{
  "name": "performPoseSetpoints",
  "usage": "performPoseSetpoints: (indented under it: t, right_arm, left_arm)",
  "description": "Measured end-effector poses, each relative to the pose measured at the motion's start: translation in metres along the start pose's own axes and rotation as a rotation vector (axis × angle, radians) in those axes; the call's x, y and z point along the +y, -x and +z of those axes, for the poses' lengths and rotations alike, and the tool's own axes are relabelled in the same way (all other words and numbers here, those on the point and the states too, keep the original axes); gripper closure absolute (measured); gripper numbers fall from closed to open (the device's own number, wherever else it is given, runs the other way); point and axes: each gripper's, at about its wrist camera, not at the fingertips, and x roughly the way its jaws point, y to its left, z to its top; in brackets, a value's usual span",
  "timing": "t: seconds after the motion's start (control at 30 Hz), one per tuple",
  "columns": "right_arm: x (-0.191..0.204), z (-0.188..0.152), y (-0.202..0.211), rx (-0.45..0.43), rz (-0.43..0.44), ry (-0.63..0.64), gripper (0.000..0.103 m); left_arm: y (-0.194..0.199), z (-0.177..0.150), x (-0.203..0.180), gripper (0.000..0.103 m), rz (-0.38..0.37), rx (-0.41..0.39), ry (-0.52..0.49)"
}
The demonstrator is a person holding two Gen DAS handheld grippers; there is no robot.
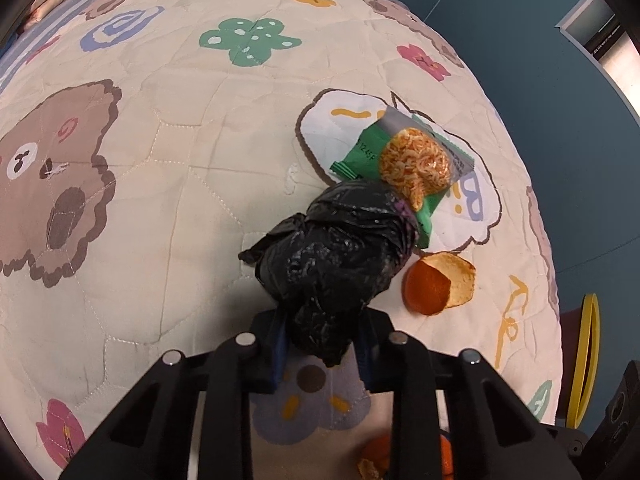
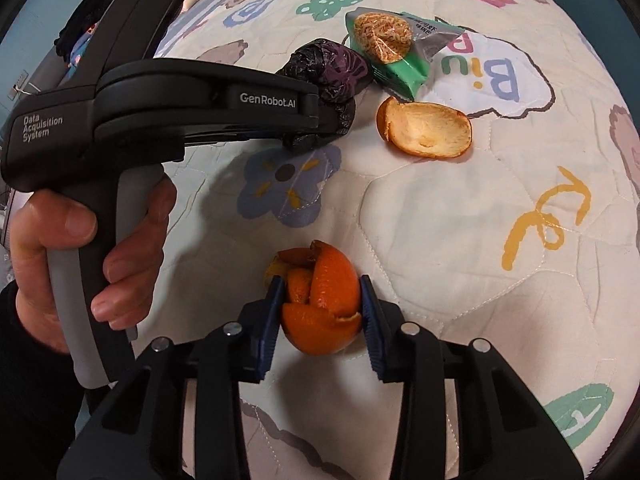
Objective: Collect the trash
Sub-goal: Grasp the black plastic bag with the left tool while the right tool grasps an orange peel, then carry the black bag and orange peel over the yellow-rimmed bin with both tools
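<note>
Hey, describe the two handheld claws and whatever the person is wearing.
Both tools are matte black plastic. Each claw has ribbed blue pads on black fingers, with round silver pins along the frame behind. The left claw has a pistol-style grey handle and white lettering: "GenRobot.AI" and "Data Acquisition System". The hand gripping it emerges from a dark sleeve. No cables are visible.

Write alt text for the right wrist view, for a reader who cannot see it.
The right tool grips a curled orange peel on a cartoon-print quilt. Farther off, the left tool, held in a hand, pinches a crumpled black bag, next to a green snack wrapper and a second, open peel.
</note>
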Motion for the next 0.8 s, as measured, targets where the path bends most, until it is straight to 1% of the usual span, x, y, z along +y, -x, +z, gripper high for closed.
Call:
performPoseSetpoints:
  t: [0.13,0.27,0.43,0.8]
  right_arm:
    - [0.001,-0.003,0.004,-0.009,-0.008,0.002,0.074]
    - [0.003,-0.005,0.008,-0.018,-0.017,0.013,0.077]
    - [0.002,-0.006,0.015,-0.035,-0.009,0.007,0.077]
    - [-0.009,-0.012,0.048,-0.091,-0.009,-0.022,0.078]
  left_arm:
    - [0.006,-0.003,0.003,0.082,-0.008,-0.001,0.011]
    - [0.014,-0.006,0.005,0.084,-0.008,-0.007,0.015]
    - [0.026,-0.009,0.007,0.084,0.002,-0.018,0.014]
    - [0.060,-0.015,0.012,0.084,0.018,-0.055,0.019]
